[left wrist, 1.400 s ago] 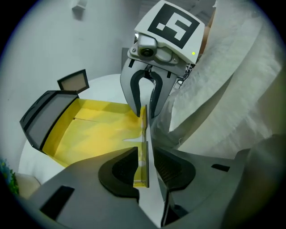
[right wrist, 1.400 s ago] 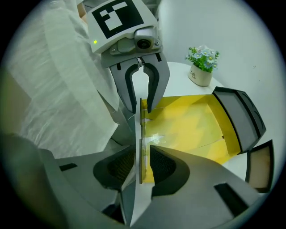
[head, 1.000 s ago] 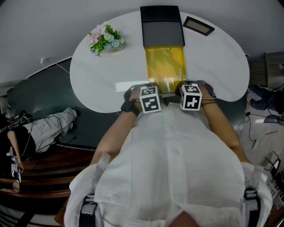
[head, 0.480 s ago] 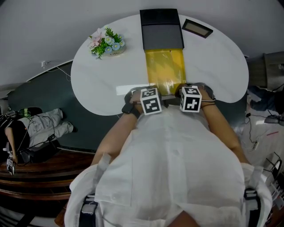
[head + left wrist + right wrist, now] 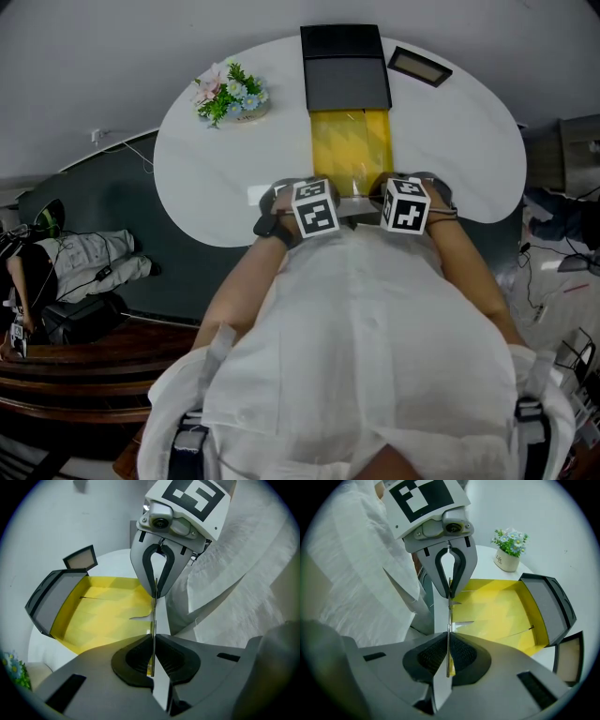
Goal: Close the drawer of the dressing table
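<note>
The dressing table is white and rounded. Its drawer stands pulled out of a dark housing, showing a yellow inside. The drawer's thin front panel runs edge-on between both pairs of jaws. My left gripper is shut on that panel, and in the head view it sits at the drawer's near left corner. My right gripper is shut on the same panel at the near right corner. Each gripper view shows the other gripper pinching the panel further along.
A small pot of flowers stands at the table's back left. A dark framed plate lies right of the housing. The person's white-clad body presses close to the table's near edge. Clothes and cables lie on the floor at left.
Both grippers stay at the drawer's front panel. The yellow stretch of drawer looks slightly shorter in the head view, which has itself shifted a little.
</note>
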Demonstrator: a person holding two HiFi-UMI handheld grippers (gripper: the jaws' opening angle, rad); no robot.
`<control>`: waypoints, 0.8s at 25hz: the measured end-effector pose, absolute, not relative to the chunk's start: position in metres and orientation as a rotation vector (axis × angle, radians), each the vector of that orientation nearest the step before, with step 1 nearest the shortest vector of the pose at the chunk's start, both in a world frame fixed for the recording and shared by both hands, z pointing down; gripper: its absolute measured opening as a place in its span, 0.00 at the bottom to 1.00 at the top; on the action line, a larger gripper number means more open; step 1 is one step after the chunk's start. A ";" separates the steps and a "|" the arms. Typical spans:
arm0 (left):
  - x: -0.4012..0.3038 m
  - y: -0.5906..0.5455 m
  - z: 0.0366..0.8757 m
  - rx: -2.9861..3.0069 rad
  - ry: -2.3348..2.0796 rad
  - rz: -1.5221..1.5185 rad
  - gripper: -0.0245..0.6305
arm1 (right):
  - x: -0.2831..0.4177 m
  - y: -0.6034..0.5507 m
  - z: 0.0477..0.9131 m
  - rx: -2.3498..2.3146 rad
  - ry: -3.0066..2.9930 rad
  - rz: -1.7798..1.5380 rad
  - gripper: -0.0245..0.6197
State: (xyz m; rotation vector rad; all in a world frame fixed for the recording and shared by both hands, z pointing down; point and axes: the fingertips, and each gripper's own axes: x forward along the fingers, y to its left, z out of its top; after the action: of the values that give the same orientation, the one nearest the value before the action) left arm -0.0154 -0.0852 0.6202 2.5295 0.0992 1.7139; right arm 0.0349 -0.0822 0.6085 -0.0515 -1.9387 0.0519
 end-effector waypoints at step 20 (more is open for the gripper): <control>-0.012 -0.126 0.615 2.533 0.048 1.740 0.09 | 0.038 -0.124 0.603 0.039 -1.958 0.018 0.07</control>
State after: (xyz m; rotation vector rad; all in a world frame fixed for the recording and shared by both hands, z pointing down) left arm -0.0124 -0.1262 0.6146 2.5334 0.0481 1.7395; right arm 0.0382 -0.1237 0.6032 0.0387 -1.9582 0.0178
